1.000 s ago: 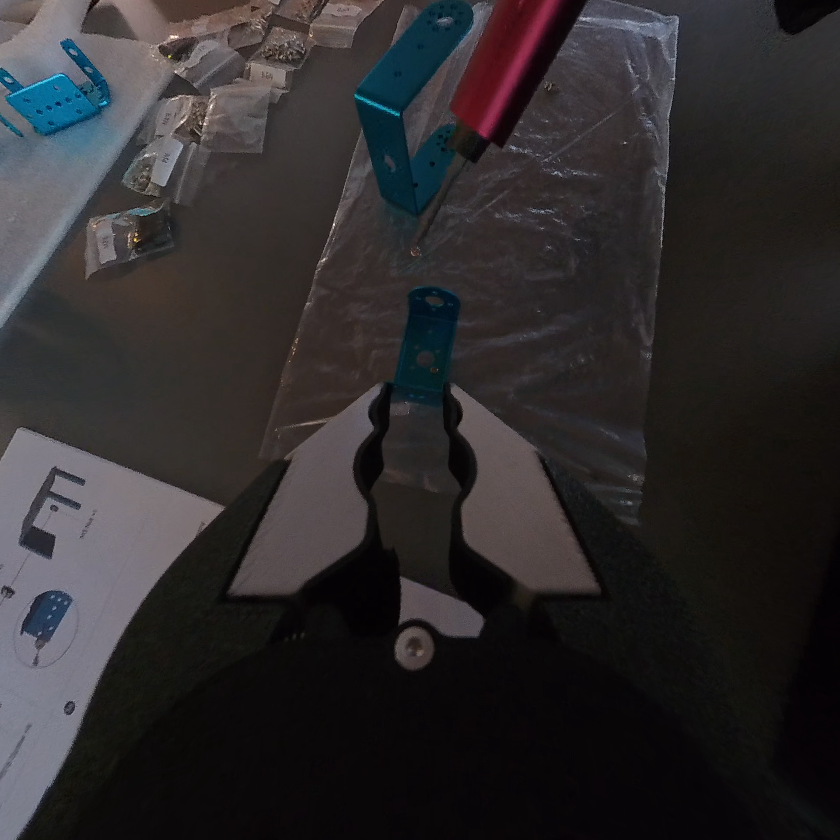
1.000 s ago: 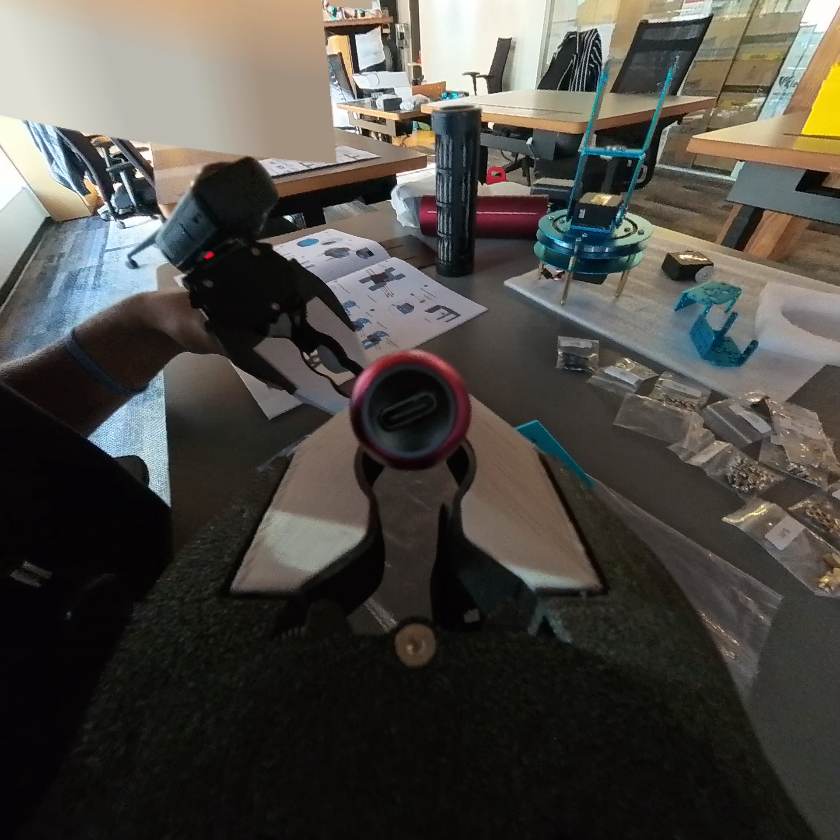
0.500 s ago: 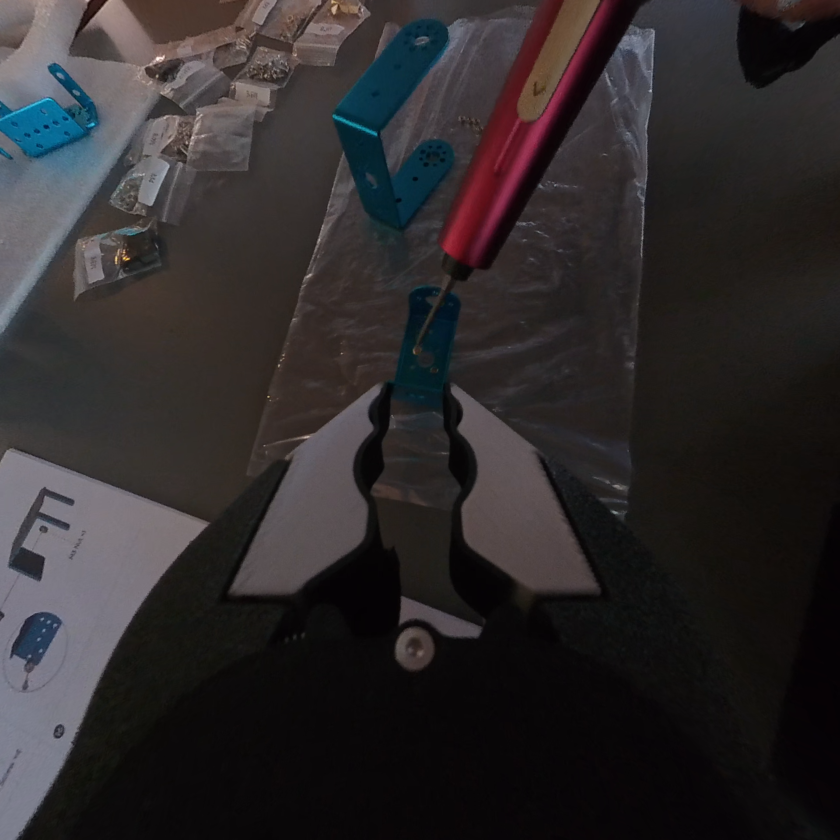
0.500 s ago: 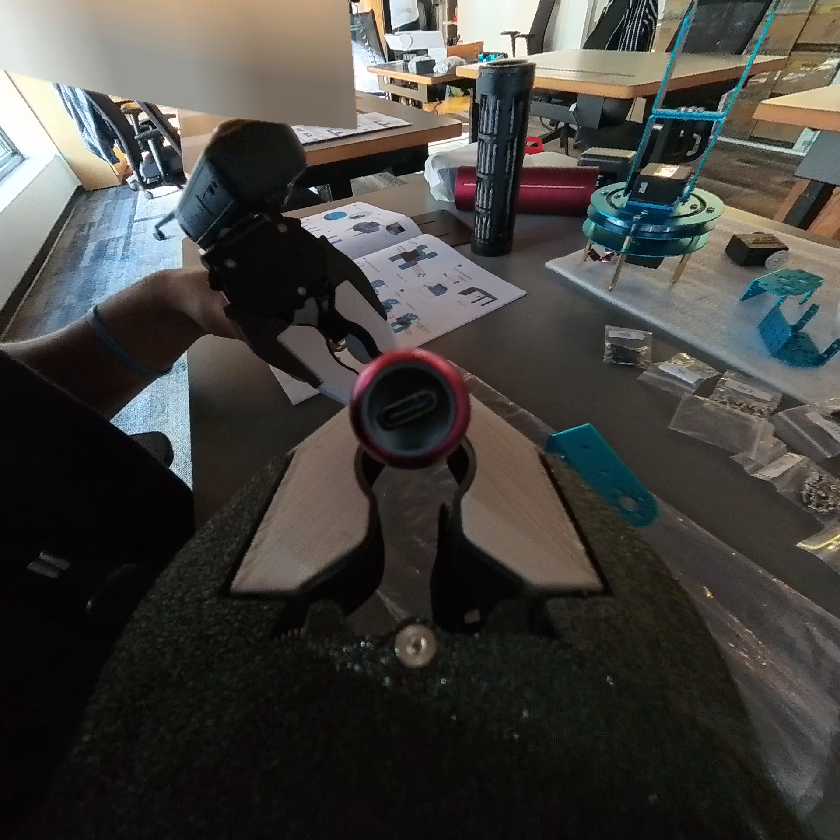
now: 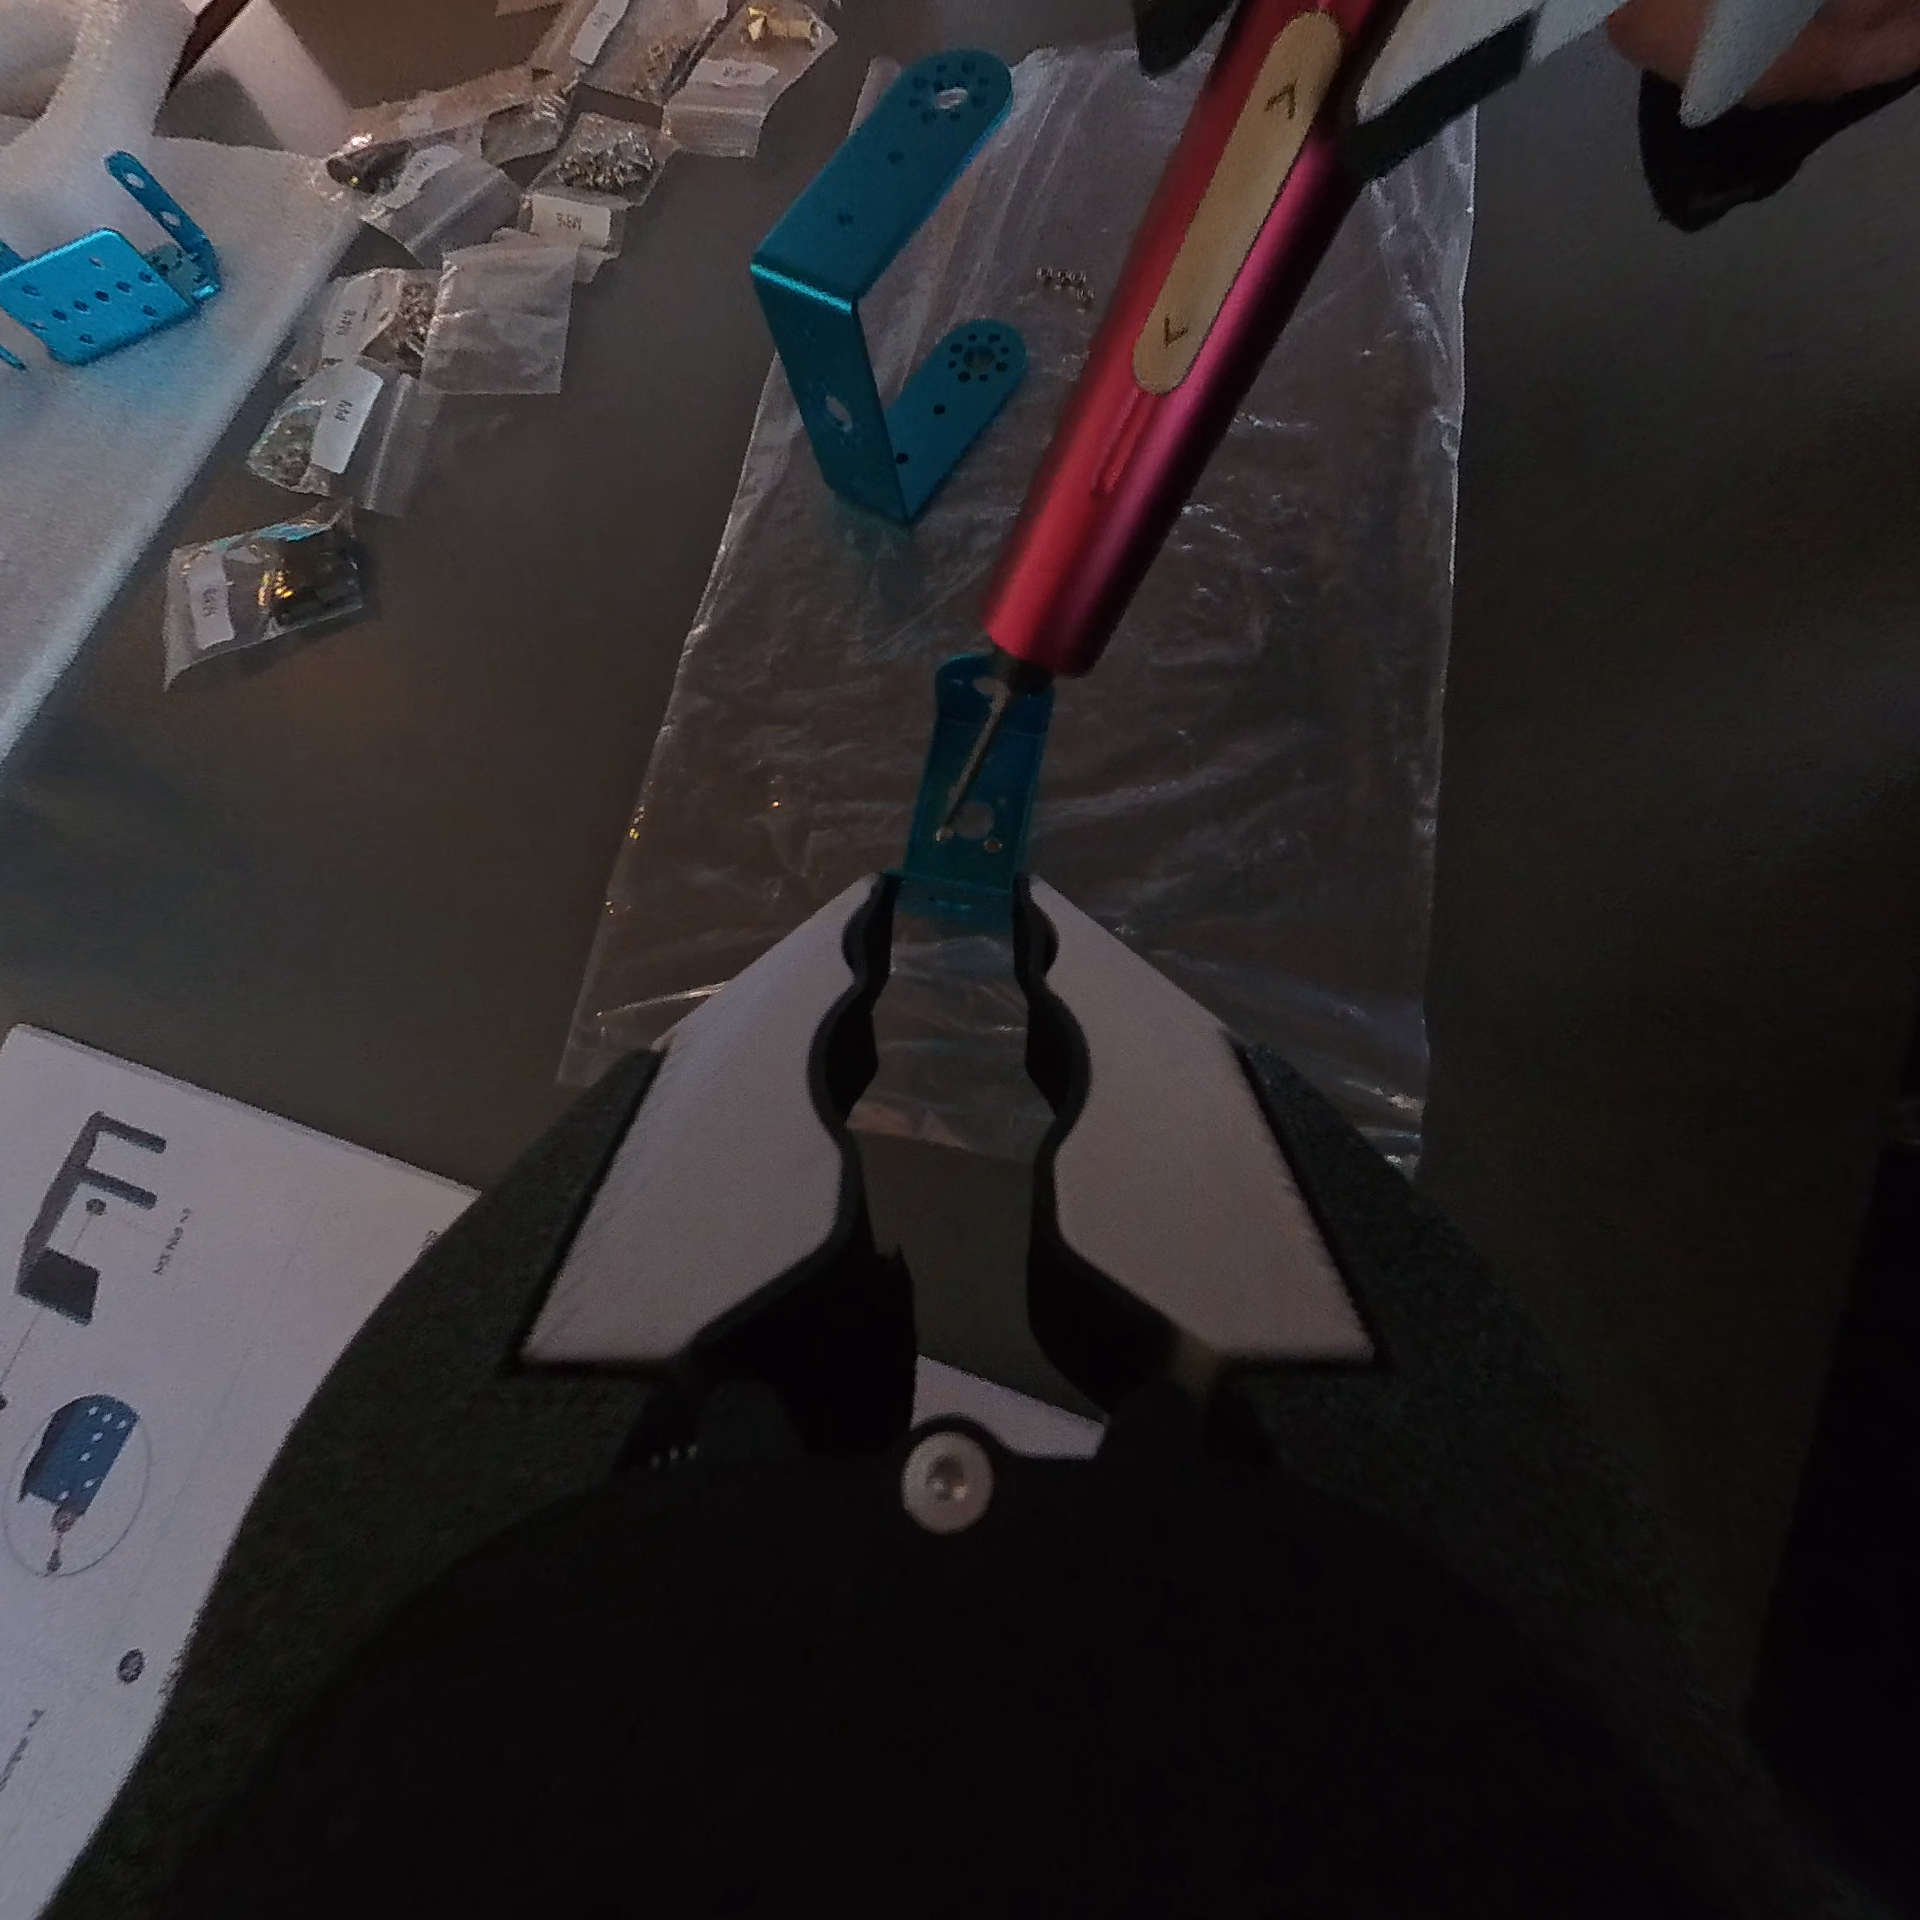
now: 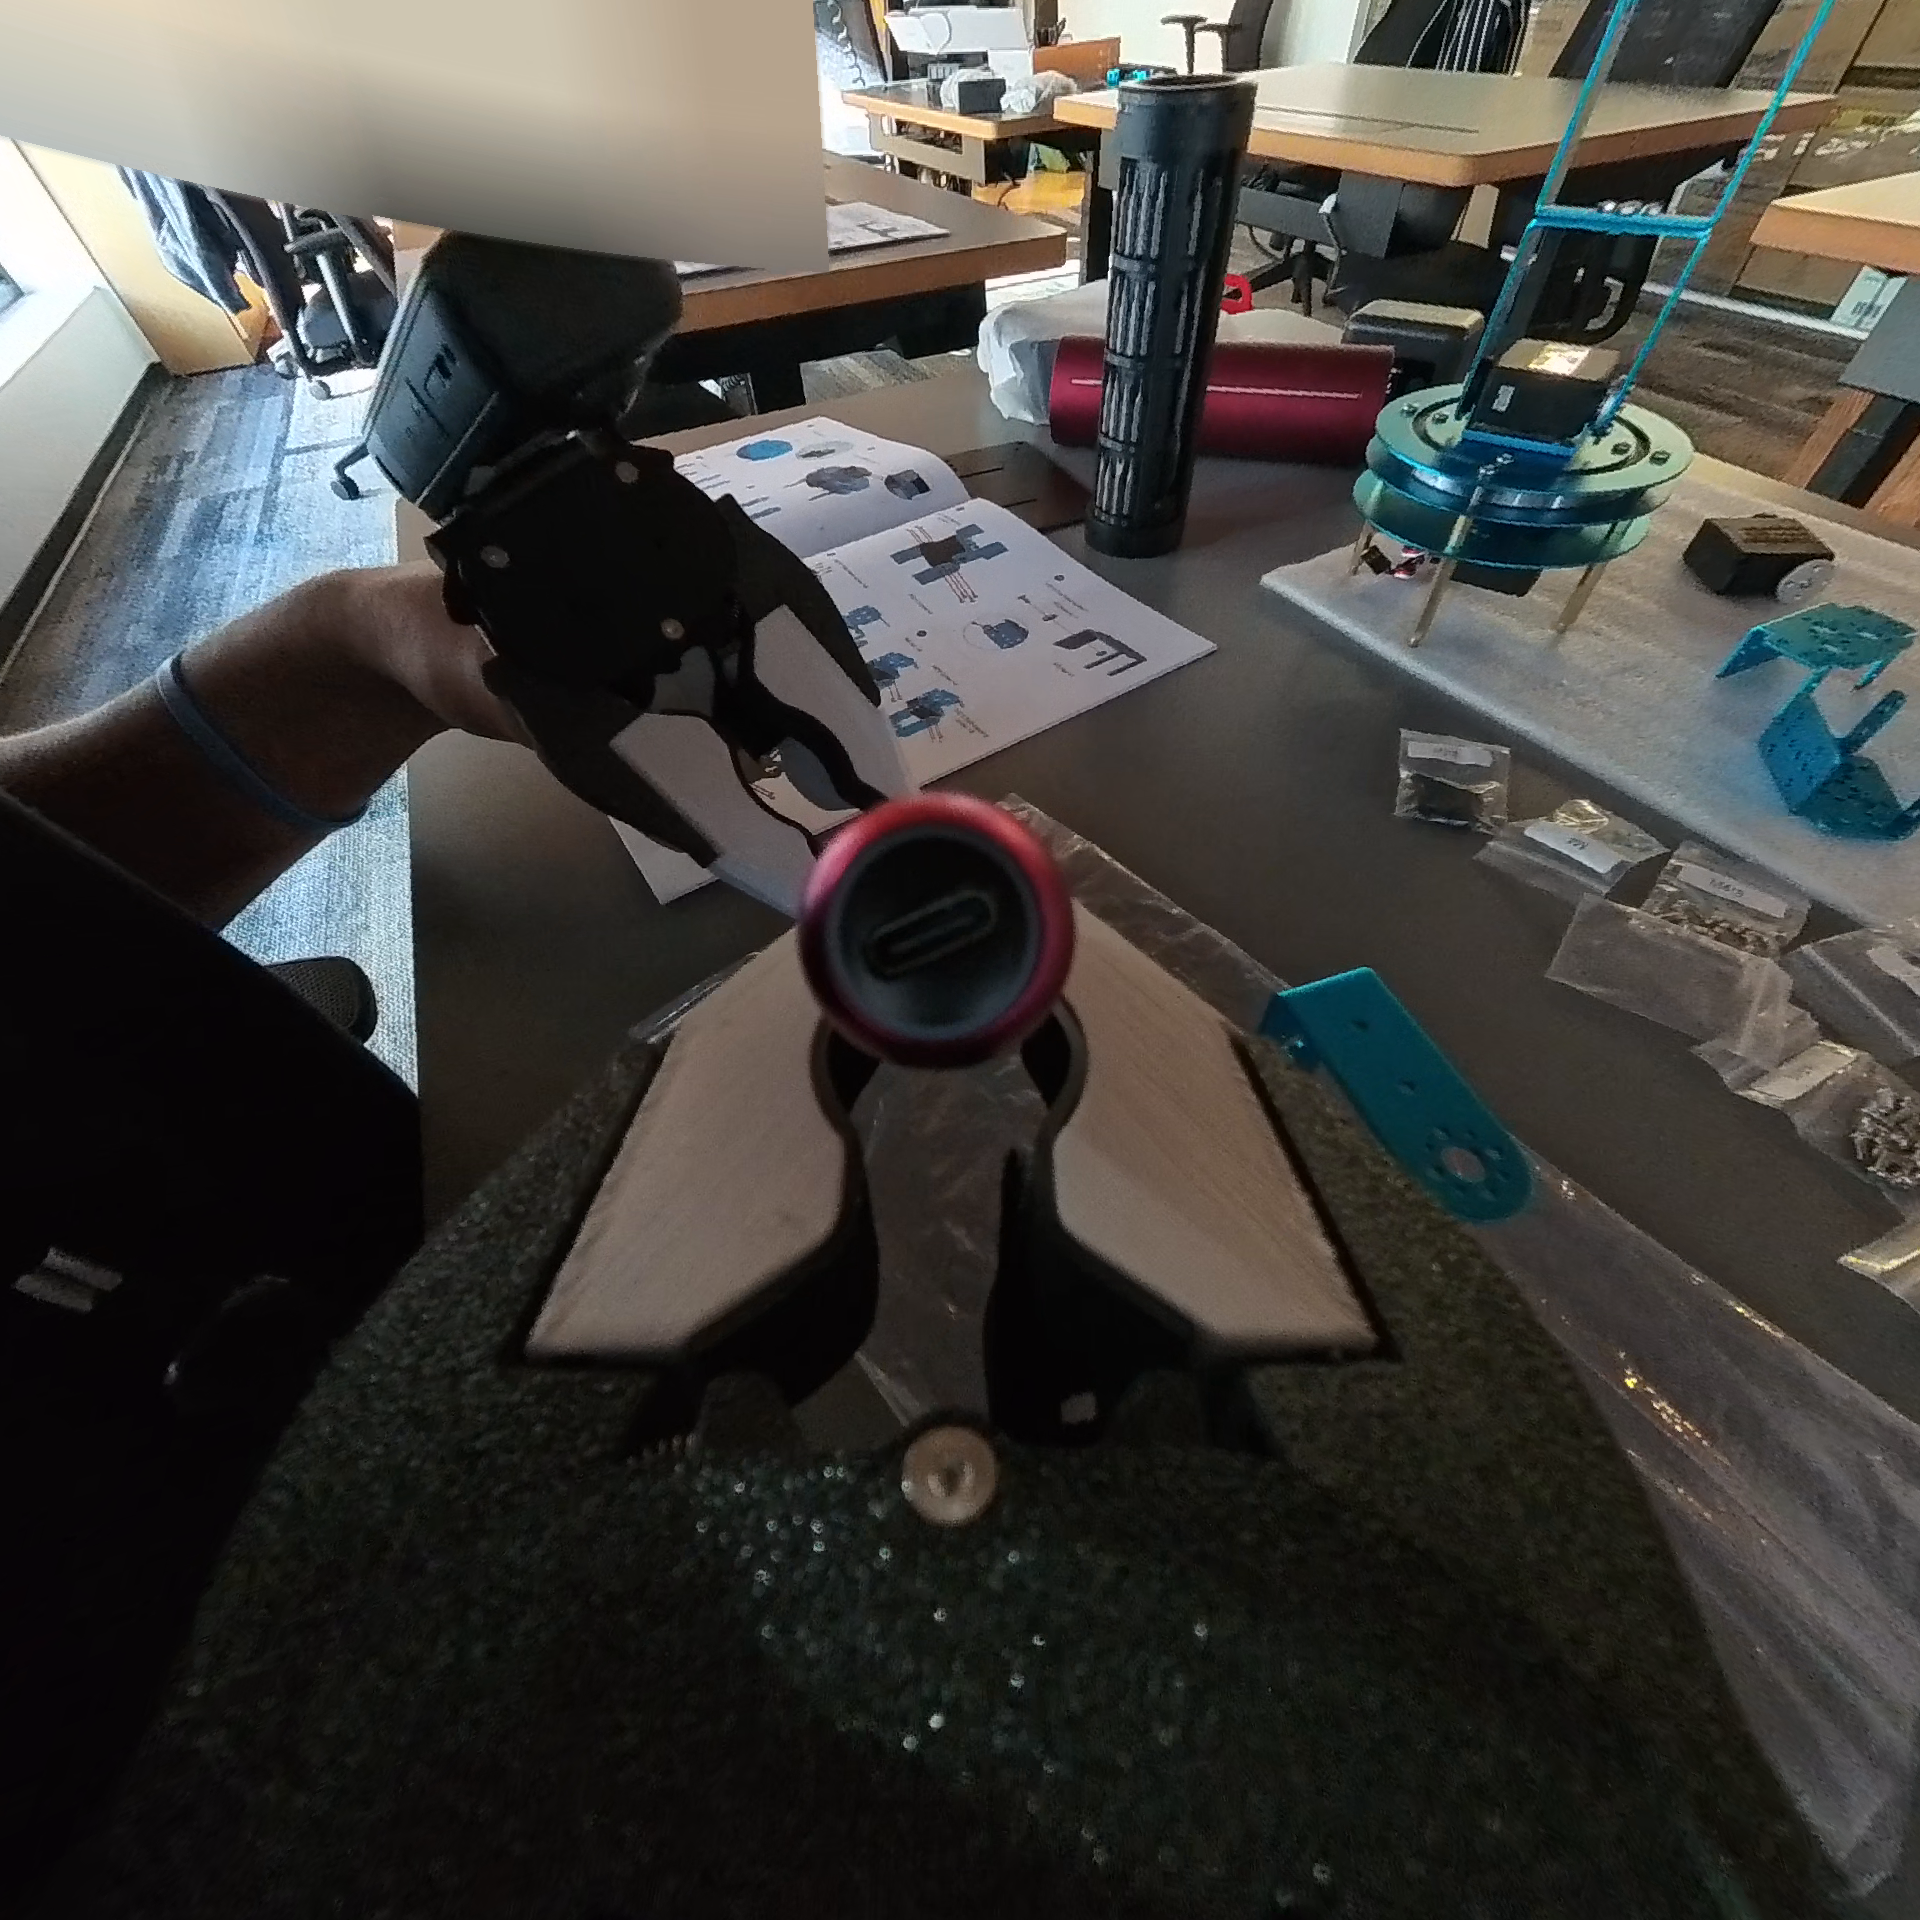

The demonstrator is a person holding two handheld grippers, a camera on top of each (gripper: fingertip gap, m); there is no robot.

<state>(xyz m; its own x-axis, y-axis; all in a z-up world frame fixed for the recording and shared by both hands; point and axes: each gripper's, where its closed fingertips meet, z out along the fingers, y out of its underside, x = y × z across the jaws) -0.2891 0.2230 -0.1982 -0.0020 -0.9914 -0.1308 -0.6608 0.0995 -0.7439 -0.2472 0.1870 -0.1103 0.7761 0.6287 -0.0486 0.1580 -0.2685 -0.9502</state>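
Left gripper (image 5: 954, 904) jaws narrow, pinching small blue bracket (image 5: 977, 800) (long axis toward frame top); right gripper (image 6: 940, 1039) jaws clamp red screwdriver (image 5: 1164, 343), bit slanting lower left onto bracket.

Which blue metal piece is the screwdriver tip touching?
The narrow blue strip pinched in the left tool. The red screwdriver tip rests on it; the big U-shaped bracket lies apart on the plastic sheet.

U-bracket (image 5: 883, 301) ahead, parts bags (image 5: 416, 312) left

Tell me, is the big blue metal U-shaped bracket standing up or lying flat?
Standing: the big blue metal U-shaped bracket rests on one edge on the clear plastic sheet.
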